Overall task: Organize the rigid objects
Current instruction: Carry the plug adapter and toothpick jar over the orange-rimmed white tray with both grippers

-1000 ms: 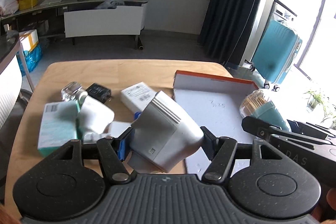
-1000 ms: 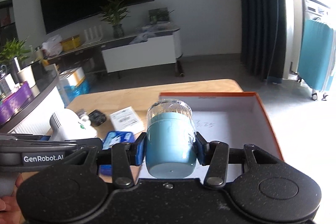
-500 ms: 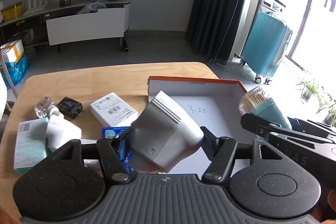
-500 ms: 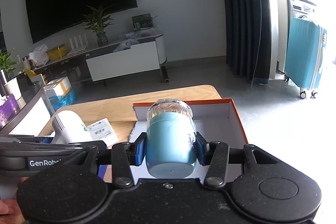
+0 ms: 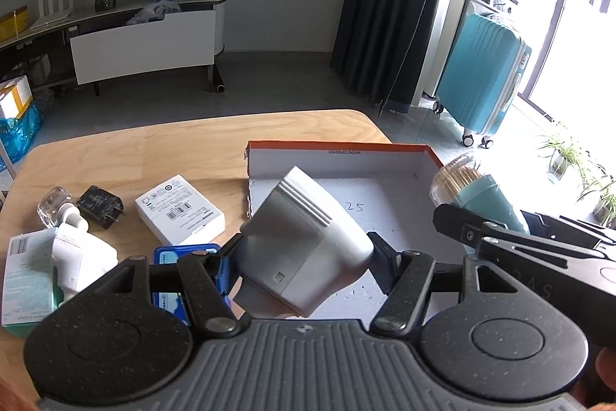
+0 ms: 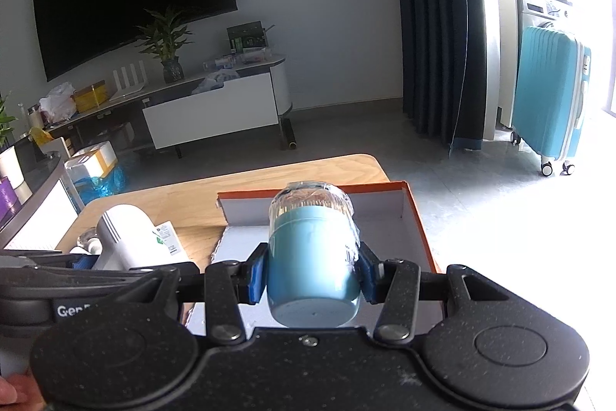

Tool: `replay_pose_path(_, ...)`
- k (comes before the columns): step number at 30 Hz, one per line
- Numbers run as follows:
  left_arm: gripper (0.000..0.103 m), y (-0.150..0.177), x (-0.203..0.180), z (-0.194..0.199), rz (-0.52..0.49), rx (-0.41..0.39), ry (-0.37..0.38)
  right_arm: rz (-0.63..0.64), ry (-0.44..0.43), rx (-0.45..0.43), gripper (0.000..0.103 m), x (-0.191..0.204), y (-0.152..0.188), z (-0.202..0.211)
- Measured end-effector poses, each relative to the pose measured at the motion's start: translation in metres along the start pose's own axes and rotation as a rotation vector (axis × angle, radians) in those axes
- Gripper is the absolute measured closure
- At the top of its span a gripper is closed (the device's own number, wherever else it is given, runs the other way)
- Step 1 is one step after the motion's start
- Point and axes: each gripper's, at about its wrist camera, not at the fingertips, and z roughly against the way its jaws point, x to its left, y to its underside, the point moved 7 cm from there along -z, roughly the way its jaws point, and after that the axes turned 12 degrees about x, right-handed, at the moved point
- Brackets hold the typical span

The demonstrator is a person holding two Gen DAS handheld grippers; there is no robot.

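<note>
My left gripper [image 5: 302, 259] is shut on a white plastic device [image 5: 304, 245] and holds it above the near left part of an open orange-rimmed cardboard box [image 5: 338, 147]. My right gripper [image 6: 312, 274] is shut on a light blue toothpick jar [image 6: 312, 257] with a clear lid, held above the same box [image 6: 414, 214]. The jar also shows at the right in the left wrist view [image 5: 483, 197]. The white device shows at the left in the right wrist view [image 6: 129, 239].
On the wooden table [image 5: 154, 149] left of the box lie a white labelled box [image 5: 179, 210], a black charger [image 5: 100, 207], a small glass bottle [image 5: 54, 207], a white bottle [image 5: 82, 253], a teal-and-white carton [image 5: 27, 272] and a blue case [image 5: 184, 257].
Both grippers have moved right and forward with their loads, from beside the box to over it. The items left on the table have slid leftward in view.
</note>
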Motion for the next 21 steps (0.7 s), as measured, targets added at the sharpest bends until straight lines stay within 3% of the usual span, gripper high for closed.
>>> replay_pose_path(21,0.036,-0.005,-0.009,-0.017,0.003,0.033,0.000,0.012,0.018,0.050,0.046,-0.010,-0.011,-0.025)
